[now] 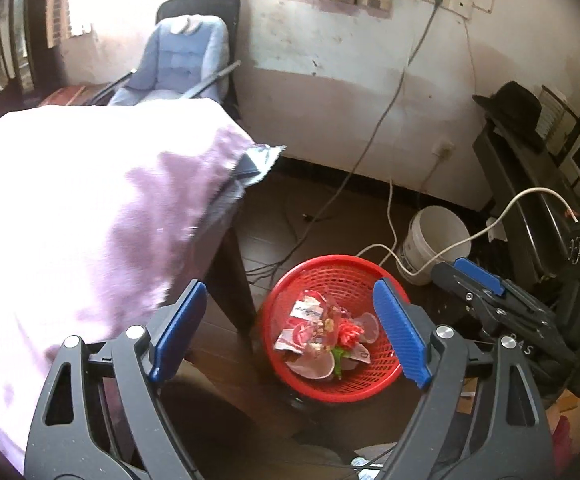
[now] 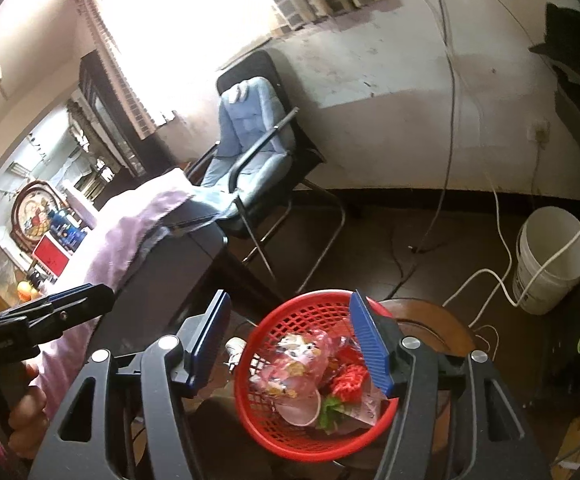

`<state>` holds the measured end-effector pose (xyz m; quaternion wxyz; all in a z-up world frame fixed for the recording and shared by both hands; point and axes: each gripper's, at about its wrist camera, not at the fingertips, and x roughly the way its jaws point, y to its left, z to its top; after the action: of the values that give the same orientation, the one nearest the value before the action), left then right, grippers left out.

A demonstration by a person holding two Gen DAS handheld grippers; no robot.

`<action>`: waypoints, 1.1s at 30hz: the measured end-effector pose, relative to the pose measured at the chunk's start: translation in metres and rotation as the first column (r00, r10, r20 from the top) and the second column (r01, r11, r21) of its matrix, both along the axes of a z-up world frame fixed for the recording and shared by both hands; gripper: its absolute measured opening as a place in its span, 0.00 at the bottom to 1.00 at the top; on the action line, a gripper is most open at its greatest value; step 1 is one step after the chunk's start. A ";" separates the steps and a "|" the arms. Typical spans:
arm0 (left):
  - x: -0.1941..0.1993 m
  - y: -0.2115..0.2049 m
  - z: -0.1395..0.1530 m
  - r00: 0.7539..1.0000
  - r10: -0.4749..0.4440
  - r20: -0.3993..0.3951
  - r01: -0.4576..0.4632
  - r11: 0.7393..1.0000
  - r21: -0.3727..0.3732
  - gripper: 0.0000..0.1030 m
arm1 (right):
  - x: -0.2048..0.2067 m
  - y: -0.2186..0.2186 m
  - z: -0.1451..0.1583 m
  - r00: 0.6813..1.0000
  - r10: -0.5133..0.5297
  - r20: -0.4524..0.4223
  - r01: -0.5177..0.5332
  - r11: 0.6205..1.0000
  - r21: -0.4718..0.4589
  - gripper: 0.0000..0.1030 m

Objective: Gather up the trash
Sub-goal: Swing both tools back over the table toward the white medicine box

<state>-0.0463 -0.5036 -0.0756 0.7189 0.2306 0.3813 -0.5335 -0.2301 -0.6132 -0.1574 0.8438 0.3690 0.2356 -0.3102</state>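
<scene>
Now, both grippers are hovering over the red basket [image 1: 332, 330], which is sitting in the lower middle of both views on what looks like a round dark stool (its rim is showing best in the right wrist view). The left gripper [image 1: 300, 330] is holding its jaws spread wide with nothing between them, and the right gripper [image 2: 294, 342] is doing the same, its blue pads framing the basket without touching any of it. The trash [image 2: 322, 376], a heap of crumpled wrappers, clear plastic cups and a red artificial flower, is lying inside the basket, piled toward its near side. The purple cloth [image 1: 89, 216] is covering the desk at the left of the left wrist view, and no loose litter is showing on it, so the collecting seems largely done. The risks from here are mostly about the basket itself: it looks light and is perching on a small seat, so a jaw dipping in and catching the mesh rim could be tipping it and spilling everything onto the floor. The white cable [image 1: 442, 250] is trailing just behind the basket toward the white bucket [image 1: 436, 242] at centre right, and a careless sweep of the right gripper could be snagging it. The two grippers are also crowding each other, the right one showing at the right edge of the left wrist view, so a collision is possible if both are reaching in together.
</scene>
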 end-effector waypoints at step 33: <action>0.117 0.232 0.078 0.877 0.465 0.119 -0.445 0.880 -0.165 0.88 | 0.134 0.132 0.094 0.906 0.421 0.042 -0.412 0.900 -0.140 0.70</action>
<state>0.0703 -0.2716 0.0029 0.8653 0.1267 0.3316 -0.3539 -0.0965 -0.4816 -0.0629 0.9205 0.2659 0.2584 -0.1237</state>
